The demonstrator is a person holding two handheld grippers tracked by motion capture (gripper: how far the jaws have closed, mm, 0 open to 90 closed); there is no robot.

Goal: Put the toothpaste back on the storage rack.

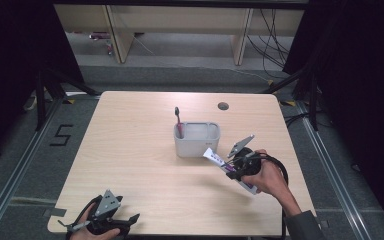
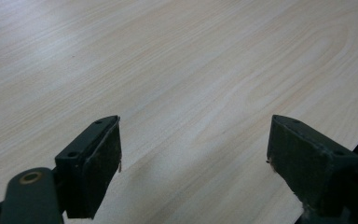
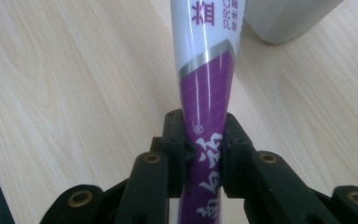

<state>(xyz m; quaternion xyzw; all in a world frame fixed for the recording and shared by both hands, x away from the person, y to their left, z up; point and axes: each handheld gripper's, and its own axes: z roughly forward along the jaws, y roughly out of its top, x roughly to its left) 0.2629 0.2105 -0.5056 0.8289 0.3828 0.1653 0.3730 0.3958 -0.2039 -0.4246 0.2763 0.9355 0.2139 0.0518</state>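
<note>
Just right of the grey holder (image 1: 196, 139), with my right gripper (image 1: 234, 167) clamped on the toothpaste tube (image 1: 214, 158) and my left gripper (image 1: 125, 222) open, I should tip it upright before lowering.

Toothpaste tube (image 3: 207, 84) cut off by top and bottom edges in right gripper view; printed lettering truncated. Grey holder (image 3: 284, 18) clipped at upper corner there. Toothbrush (image 1: 178, 121) lower handle hidden inside holder. Left hand (image 1: 92, 231) cropped by bottom edge in high view.
</note>
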